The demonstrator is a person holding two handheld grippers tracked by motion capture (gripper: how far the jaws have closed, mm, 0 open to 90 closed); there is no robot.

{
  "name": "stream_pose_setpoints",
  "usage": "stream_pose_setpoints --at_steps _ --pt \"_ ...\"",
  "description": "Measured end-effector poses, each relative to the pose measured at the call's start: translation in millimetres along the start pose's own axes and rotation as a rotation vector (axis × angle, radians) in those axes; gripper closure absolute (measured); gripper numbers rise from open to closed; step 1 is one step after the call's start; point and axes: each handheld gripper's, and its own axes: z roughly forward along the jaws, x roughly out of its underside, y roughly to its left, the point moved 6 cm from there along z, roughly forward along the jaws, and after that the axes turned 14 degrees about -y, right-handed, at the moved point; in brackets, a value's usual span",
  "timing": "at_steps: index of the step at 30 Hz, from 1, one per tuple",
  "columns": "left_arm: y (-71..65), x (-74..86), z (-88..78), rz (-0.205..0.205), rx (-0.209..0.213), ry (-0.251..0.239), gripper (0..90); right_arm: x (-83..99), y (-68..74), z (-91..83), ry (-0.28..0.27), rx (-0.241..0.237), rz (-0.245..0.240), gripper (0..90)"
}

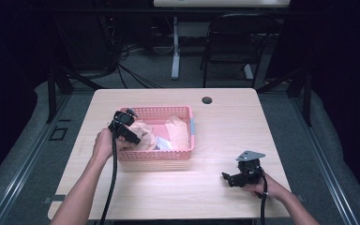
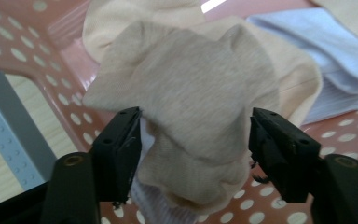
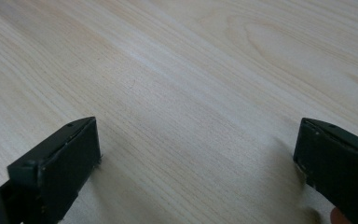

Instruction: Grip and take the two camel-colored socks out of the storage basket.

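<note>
The left gripper (image 2: 193, 140) is pinched onto a beige sock (image 2: 191, 93) bunched inside the pink basket (image 1: 187, 136) — a thin fold could slip out, or the blue cloth (image 2: 317, 51) be dragged along. The right gripper (image 3: 196, 154) rests open on the table (image 3: 191, 70).

Left gripper (image 1: 132, 127): matte black body, black cable trailing from it; blocky black jaws carrying flat pads, small round brass-coloured screw heads on the jaw arms. Right gripper (image 1: 230, 178), well to the right of the pink basket (image 1: 191, 133): same black body and cable, topped by a grey three-cornered plate. Forearms bare, no sleeves in view.
</note>
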Motion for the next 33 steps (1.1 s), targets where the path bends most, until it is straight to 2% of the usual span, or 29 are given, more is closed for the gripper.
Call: stream_pose_setpoints --at_steps 2,3,4,5,6,8,10,20,33 --pt "0.2 1.2 -0.9 -0.003 -0.016 0.022 48.5 0.1 -0.1 -0.2 0.002 -0.001 -0.002 0.0" --pt "0.2 1.2 -0.9 -0.003 -0.016 0.022 52.2 0.1 -0.1 -0.2 0.002 -0.001 -0.002 0.0" --pt "0.3 1.3 -1.5 0.001 -0.021 0.026 52.2 0.1 0.1 -0.1 0.0 0.0 -0.001 0.0" --pt "0.2 1.5 -2.1 -0.001 -0.018 0.028 61.1 0.1 0.1 -0.1 -0.001 0.0 -0.001 0.0" --pt "0.6 1.5 -2.7 0.001 -0.017 0.027 65.1 0.3 0.2 -0.4 0.002 0.0 -0.001 0.0" --pt "3.6 0.2 -5.7 0.015 -0.021 0.02 71.7 0.5 0.3 -0.6 -0.001 0.0 -0.002 0.0" --pt "3.8 -0.9 -7.7 0.015 -0.015 0.005 74.5 0.6 0.2 -0.8 0.001 -0.001 -0.004 0.0" --pt "3.3 -11.0 -25.0 0.029 -0.006 -0.038 82.0 0.7 0.2 -1.0 0.002 -0.002 -0.005 0.0" --pt "7.7 -34.2 -58.3 0.053 -0.025 -0.075 82.2 0.7 0.2 -1.0 0.002 -0.002 -0.005 0.0"
